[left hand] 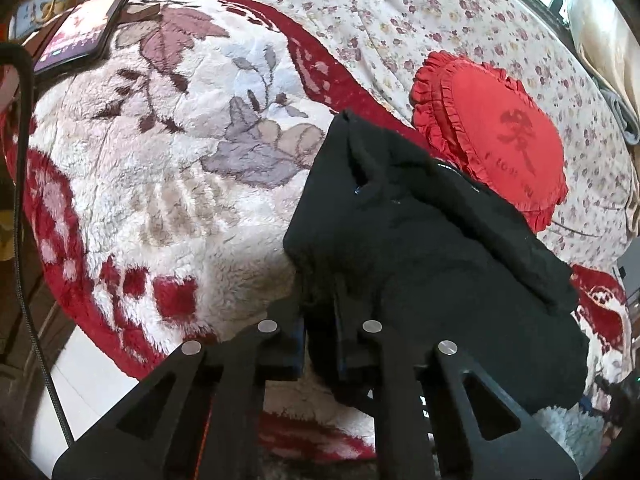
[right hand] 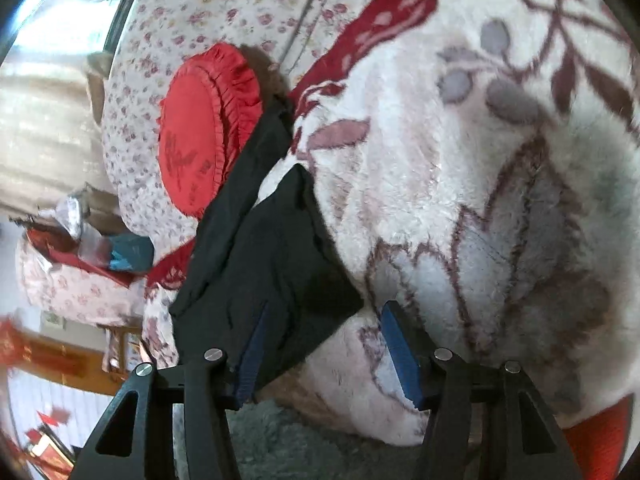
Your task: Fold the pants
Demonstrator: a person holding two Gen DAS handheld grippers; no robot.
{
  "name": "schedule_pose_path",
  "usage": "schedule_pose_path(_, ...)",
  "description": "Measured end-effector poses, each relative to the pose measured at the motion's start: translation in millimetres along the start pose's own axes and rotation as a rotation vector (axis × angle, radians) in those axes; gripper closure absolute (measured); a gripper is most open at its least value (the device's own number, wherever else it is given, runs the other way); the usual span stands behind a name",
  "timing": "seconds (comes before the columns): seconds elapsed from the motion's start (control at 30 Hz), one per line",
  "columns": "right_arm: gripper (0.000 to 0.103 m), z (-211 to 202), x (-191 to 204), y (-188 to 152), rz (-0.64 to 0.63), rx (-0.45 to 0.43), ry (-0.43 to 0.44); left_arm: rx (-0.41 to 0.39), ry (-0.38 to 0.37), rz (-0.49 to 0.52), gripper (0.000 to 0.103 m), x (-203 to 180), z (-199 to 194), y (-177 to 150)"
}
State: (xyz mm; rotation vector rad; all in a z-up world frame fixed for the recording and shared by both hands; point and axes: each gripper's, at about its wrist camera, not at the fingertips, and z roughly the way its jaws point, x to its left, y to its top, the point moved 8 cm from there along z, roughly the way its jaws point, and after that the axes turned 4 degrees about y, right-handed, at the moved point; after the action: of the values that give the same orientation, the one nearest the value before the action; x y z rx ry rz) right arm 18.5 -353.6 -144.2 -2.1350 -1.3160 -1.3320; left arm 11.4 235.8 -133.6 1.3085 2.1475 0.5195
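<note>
Two grippers meet the black pants [left hand: 432,248] on the fleece blanket [left hand: 168,168]: the left gripper [left hand: 320,320] clenches their near edge, while the right gripper [right hand: 324,352] stands released, fabric draped over its left finger.

The left gripper [left hand: 320,340] pointed downward, its jaws pinched nearly together on black cloth. The right gripper [right hand: 324,350] tilted downward too, blue pads [right hand: 400,354] standing apart.

One pants [left hand: 420,240], one cushion [left hand: 492,148], one phone [left hand: 80,32].
</note>
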Motion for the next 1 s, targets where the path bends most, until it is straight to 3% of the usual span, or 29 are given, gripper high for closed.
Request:
schedule_pose_path(0.07,0.052,1,2,4,-0.012,-0.014,0.019,0.010,-0.009,-0.001,0.094,1,3,0)
schedule_pose_path(0.2,0.073,2,5,2,-0.042,0.005,0.073,0.023,-0.030,-0.022,0.092,5,7,-1)
schedule_pose_path(0.3,0.079,4,7,-4,-0.061,0.028,0.126,0.026,-0.046,-0.032,0.090,6,8,-2)
schedule_pose_path(0.43,0.080,8,0,-6,-0.068,0.024,0.103,0.034,-0.062,-0.033,0.082,5,9,-5)
schedule_pose_path(0.6,0.081,10,2,-5,-0.096,0.006,0.063,0.032,-0.145,-0.063,0.061,5,8,-8)
schedule_pose_path(0.77,0.081,13,4,-5,-0.115,0.006,0.031,0.006,-0.179,-0.037,0.060,4,6,-8)
schedule_pose_path(0.83,0.084,13,6,-5,-0.142,0.004,0.006,0.002,-0.177,-0.046,0.064,5,7,-6)
schedule_pose_path(0.9,0.090,12,9,-5,-0.186,-0.003,-0.035,-0.009,-0.150,-0.045,0.088,9,6,-4)
schedule_pose_path(1.0,0.095,7,19,-2,-0.245,-0.040,-0.067,-0.033,-0.155,-0.045,0.095,10,0,-1)
